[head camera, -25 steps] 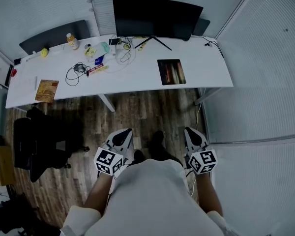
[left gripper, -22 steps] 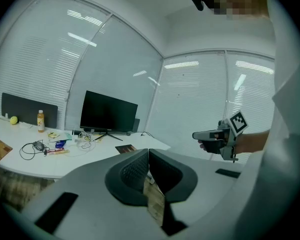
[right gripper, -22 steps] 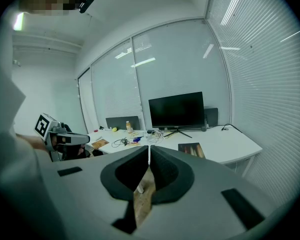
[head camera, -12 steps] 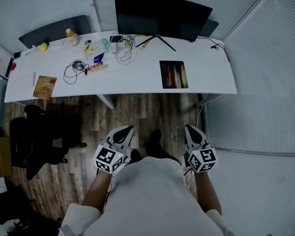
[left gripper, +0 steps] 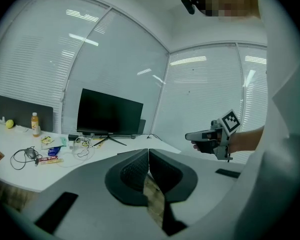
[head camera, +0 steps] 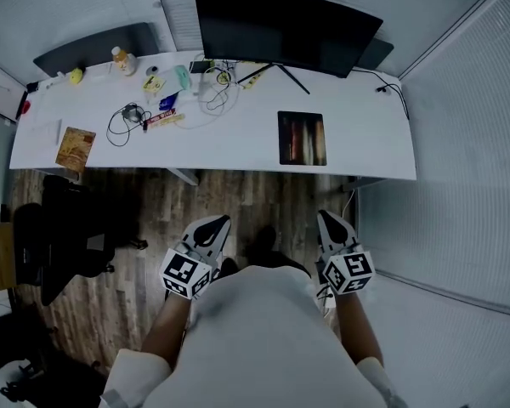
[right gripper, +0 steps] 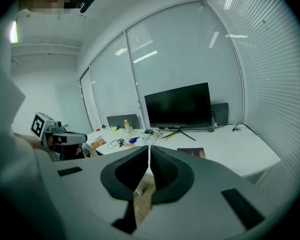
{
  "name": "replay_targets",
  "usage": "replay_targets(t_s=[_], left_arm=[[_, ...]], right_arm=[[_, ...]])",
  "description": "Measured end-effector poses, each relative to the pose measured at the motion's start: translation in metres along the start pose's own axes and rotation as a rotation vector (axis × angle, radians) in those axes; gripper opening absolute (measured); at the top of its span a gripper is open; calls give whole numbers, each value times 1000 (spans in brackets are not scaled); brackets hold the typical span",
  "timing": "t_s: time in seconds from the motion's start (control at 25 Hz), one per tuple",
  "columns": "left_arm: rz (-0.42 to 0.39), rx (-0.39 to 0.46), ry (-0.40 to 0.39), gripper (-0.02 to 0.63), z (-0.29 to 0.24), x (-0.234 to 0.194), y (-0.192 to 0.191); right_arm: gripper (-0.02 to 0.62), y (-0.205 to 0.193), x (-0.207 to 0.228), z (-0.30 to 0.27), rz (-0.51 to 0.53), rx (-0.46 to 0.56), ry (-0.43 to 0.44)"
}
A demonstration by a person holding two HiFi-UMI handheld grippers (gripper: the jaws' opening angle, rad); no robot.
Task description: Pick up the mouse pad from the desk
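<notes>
Mouse pad (head camera: 303, 138): dark rectangle with a striped print in warm colours, lying flat on the white desk (head camera: 238, 147), right of centre, just in front of the monitor (head camera: 280, 28) stand.
Left gripper (head camera: 212, 229): over the wood floor (head camera: 238, 198), well short of the desk edge; jaws clenched together, nothing between.
Right gripper (head camera: 330, 226): level with the other one, also clear of the desk; jaws pressed tight, empty.
Head view only: whole desk from above, with a bottle (head camera: 121, 59), tangled cables (head camera: 123, 121) and a brown booklet (head camera: 75, 147) on the left half, well apart from the mouse pad; black chair (head camera: 59, 245) on the floor at the left.
Right gripper view only: mouse pad (right gripper: 191, 153) showing just past the right jaw, near the desk's front edge; left gripper (right gripper: 82, 136) out to the left.
Left gripper view only: right gripper (left gripper: 189, 136) out at the right, side on; desk clutter at the left; mouse pad not made out behind the jaws.
</notes>
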State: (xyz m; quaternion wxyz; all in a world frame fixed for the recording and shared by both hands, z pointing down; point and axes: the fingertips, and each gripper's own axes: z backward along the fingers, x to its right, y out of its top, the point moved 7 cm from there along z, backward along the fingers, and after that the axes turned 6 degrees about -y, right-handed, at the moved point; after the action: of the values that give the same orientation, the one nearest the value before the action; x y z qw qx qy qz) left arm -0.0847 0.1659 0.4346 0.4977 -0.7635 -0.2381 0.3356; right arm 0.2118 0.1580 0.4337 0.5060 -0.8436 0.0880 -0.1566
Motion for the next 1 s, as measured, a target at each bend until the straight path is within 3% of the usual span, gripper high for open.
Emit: replay_targets(t_s=[0.32, 0.56, 1.0], left_arm=[[9, -34, 65, 18, -48, -3, 9], [70, -25, 91, 18, -84, -2, 9], [99, -55, 107, 18, -116, -7, 9]], right_arm=[[34, 14, 50, -42, 13, -36, 62], [34, 14, 78, -70, 24, -76, 126], [34, 11, 100, -103, 54, -143, 177]])
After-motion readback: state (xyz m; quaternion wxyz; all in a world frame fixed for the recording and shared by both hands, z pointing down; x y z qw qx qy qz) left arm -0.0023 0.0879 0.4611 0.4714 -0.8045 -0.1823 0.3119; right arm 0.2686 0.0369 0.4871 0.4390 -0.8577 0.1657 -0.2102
